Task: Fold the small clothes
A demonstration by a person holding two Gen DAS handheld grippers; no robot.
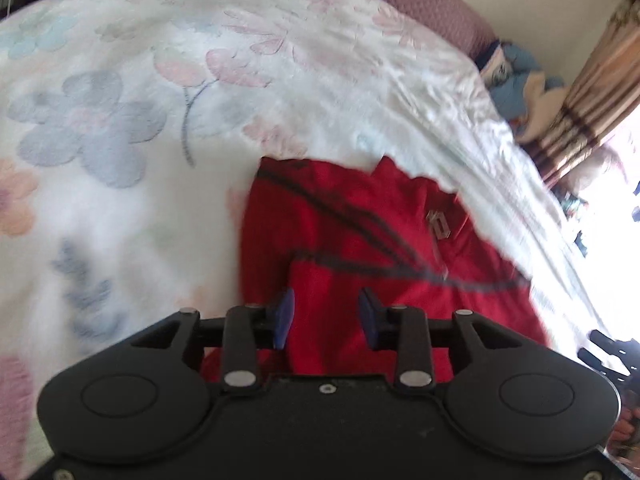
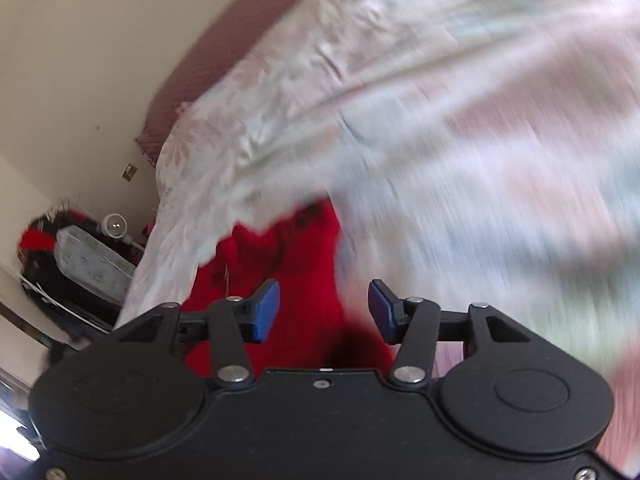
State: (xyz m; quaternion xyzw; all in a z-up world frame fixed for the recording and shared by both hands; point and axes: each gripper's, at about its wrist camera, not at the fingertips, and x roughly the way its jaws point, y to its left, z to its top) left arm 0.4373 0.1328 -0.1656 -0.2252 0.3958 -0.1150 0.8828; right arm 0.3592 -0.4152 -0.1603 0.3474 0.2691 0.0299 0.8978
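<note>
A small red garment (image 1: 360,248) with dark stripes and a small white logo lies on the floral bedsheet (image 1: 168,92). My left gripper (image 1: 326,320) is open and empty, just above the garment's near part. In the right wrist view the same red garment (image 2: 296,272) lies at the sheet's edge; the view is blurred. My right gripper (image 2: 323,312) is open and empty over the garment's near edge. Both have blue pads.
A maroon headboard (image 1: 424,4) runs behind the bed. A blue plush toy (image 1: 516,84) and a striped curtain (image 1: 592,92) are at the right. A cluttered shelf with a lamp (image 2: 114,226) stands beside the bed by the cream wall.
</note>
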